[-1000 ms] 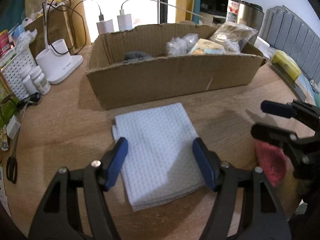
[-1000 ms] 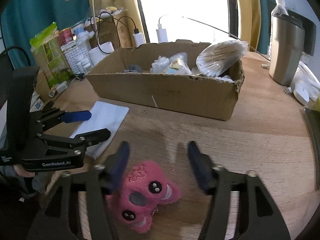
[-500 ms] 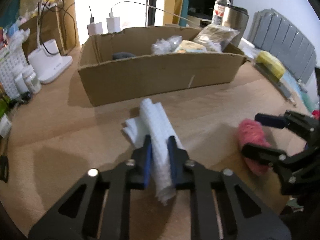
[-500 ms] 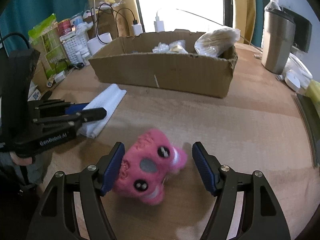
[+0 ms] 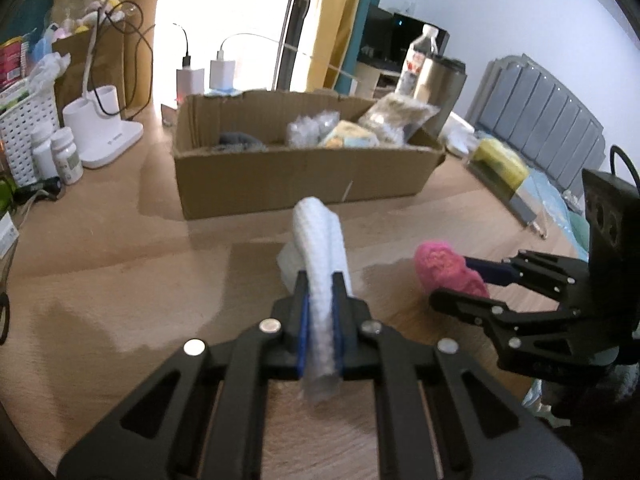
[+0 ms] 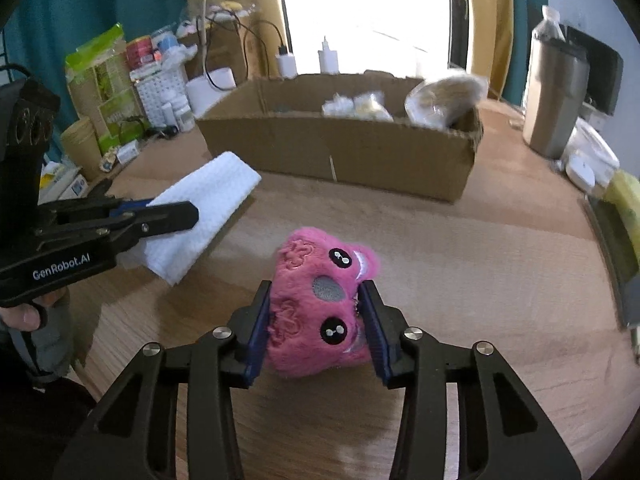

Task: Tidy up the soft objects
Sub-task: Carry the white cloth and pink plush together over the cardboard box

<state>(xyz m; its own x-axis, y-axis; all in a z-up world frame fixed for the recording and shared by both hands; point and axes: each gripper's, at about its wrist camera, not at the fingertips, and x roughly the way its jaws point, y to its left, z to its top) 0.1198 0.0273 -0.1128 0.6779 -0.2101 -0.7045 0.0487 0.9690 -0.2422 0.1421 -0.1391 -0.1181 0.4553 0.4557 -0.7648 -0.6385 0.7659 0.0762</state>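
Observation:
A folded white waffle cloth (image 5: 316, 232) is bunched between the blue pads of my left gripper (image 5: 320, 280), which is shut on it; its near end is raised and its far end hangs toward the wooden table. The same cloth (image 6: 208, 200) and the left gripper (image 6: 176, 208) show at the left of the right wrist view. A pink plush toy (image 6: 316, 304) with black eyes sits on the table between the pads of my right gripper (image 6: 316, 286). Its jaws are closing and the pads press the toy's sides. The toy (image 5: 444, 264) also shows in the left wrist view.
An open cardboard box (image 6: 360, 152) holding several bagged soft items stands behind both objects. A steel tumbler (image 6: 554, 96) is at the right. A white lamp base (image 5: 104, 136), pill bottles (image 5: 66, 156) and a basket crowd the left. A yellow pad (image 5: 500, 160) lies at the right edge.
The left jaws shut on the flat cloth, bunched it and raised it. The right jaws narrowed onto the pink toy, which now sits more upright between the pads.

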